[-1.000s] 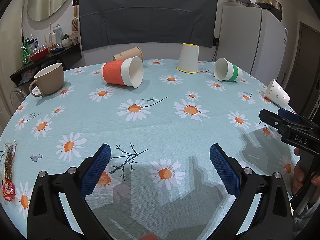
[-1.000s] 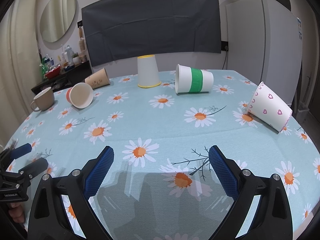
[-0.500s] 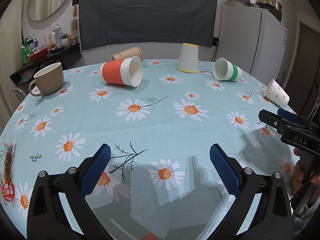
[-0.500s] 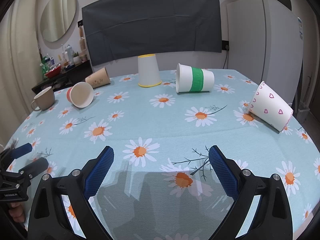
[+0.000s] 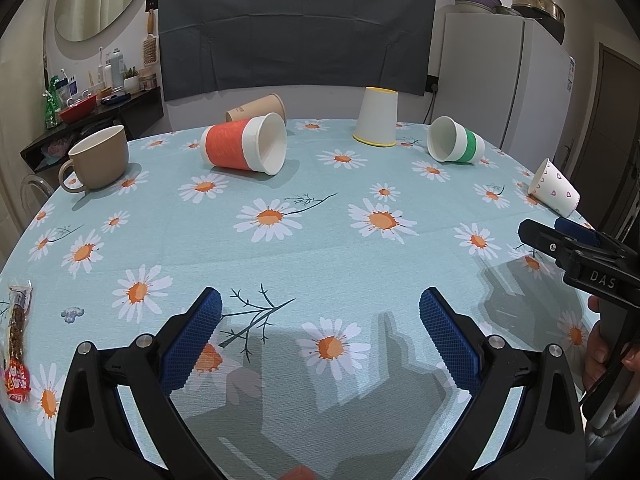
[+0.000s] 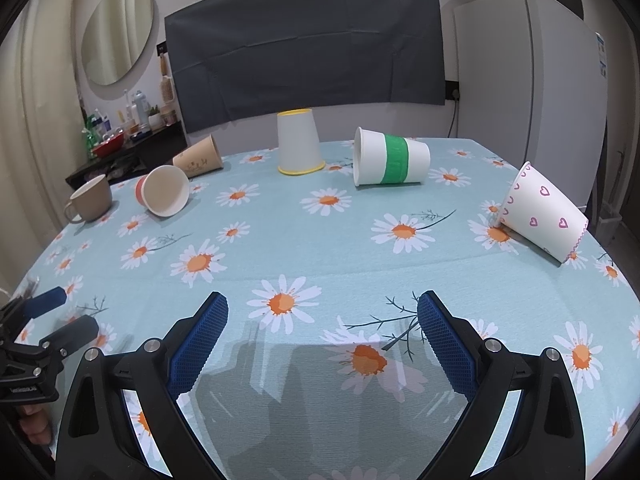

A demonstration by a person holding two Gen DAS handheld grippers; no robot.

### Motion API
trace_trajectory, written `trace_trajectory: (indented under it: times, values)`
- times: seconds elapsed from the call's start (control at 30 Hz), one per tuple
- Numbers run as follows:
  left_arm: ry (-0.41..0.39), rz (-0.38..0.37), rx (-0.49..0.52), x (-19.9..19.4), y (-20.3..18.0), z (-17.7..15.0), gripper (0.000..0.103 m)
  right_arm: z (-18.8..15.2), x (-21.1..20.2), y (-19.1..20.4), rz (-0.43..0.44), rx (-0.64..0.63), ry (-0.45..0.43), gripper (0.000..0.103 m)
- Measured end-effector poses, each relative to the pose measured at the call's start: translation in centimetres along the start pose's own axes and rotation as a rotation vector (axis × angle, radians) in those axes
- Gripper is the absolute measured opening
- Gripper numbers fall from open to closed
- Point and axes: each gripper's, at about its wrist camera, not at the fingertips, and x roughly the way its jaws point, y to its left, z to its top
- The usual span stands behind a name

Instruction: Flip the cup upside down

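Several cups are on the daisy tablecloth (image 5: 320, 264). An orange-banded cup (image 5: 245, 149) (image 6: 163, 195) lies on its side at the back left. A brown paper cup (image 5: 256, 107) (image 6: 199, 157) lies behind it. A white cup with yellow rim (image 5: 376, 123) (image 6: 299, 142) stands upside down. A green-banded cup (image 5: 455, 144) (image 6: 391, 157) and a heart-print cup (image 5: 554, 187) (image 6: 542, 213) lie on their sides. A beige mug (image 5: 98, 159) (image 6: 90, 199) stands upright. My left gripper (image 5: 318, 328) and right gripper (image 6: 322, 332) are open and empty near the front edge.
A snack packet (image 5: 17, 344) lies at the table's front left edge. A fridge (image 6: 532, 76) stands behind the table at the right, and a dark shelf with bottles (image 5: 88, 108) at the left. A dark cloth (image 5: 296, 28) hangs on the wall.
The left gripper has shifted very slightly; the right gripper view has edged a little forward. No cup has moved.
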Motion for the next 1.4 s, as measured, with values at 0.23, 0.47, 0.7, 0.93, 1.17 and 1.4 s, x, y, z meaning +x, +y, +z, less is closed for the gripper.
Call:
trace_trajectory:
  times: [0.23,0.47,0.7,0.93,1.17,1.4]
  values:
    - [0.003,-0.003,-0.005,0.1,0.2,-0.1,0.097,0.5,0.0,-0.8,0.049,0.009,0.015,0.092]
    - [0.007,-0.01,-0.006,0.2,0.4,-0.2,0.097,2.0,-0.5,-4.8,-0.027,0.017,0.017,0.092]
    - [0.021,-0.019,-0.007,0.5,0.5,-0.3,0.097,4.7,-1.4,-10.9,-0.142,-0.02,-0.029,0.093]
    - [0.046,-0.027,-0.013,0.9,0.6,-0.2,0.097,6.1,-0.2,-16.5,-0.153,-0.087,0.026,0.094]
    - [0.073,-0.044,-0.021,1.3,0.8,-0.1,0.097,6.0,1.8,-20.7,0.023,-0.121,0.117,0.094]
    - [0.092,-0.054,-0.029,1.6,0.9,0.0,0.097,6.2,3.7,-22.9,0.001,-0.18,0.152,0.094]
